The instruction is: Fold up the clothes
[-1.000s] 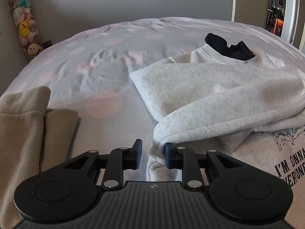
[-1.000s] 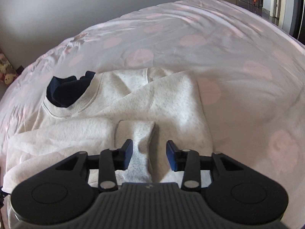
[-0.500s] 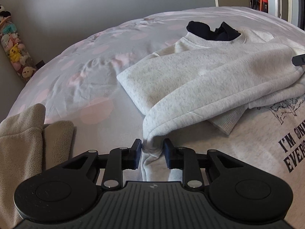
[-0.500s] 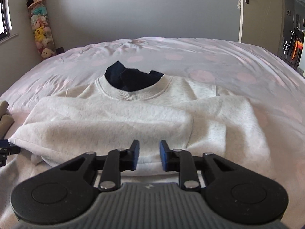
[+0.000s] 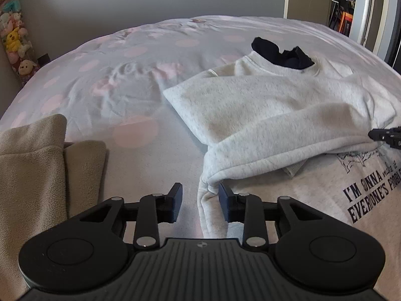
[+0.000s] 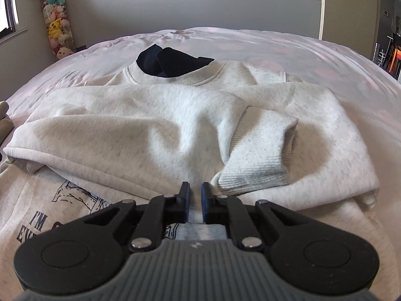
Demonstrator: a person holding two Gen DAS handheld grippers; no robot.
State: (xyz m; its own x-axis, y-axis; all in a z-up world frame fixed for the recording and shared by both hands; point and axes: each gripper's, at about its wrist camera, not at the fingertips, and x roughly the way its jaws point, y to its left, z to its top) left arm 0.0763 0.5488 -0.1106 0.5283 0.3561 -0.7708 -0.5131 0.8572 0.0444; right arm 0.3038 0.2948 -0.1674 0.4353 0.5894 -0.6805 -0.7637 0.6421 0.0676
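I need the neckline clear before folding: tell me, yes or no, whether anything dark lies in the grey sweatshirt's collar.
Yes, a dark navy garment is bunched in the ribbed collar of the grey sweatshirt in the right wrist view.

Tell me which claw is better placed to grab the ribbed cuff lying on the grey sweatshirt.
Right. The right claw sits just beside the ribbed cuff, jaws closing, nothing clearly between them. The left claw, jaws opening around the sleeve fold, is at the far edge of the sweatshirt.
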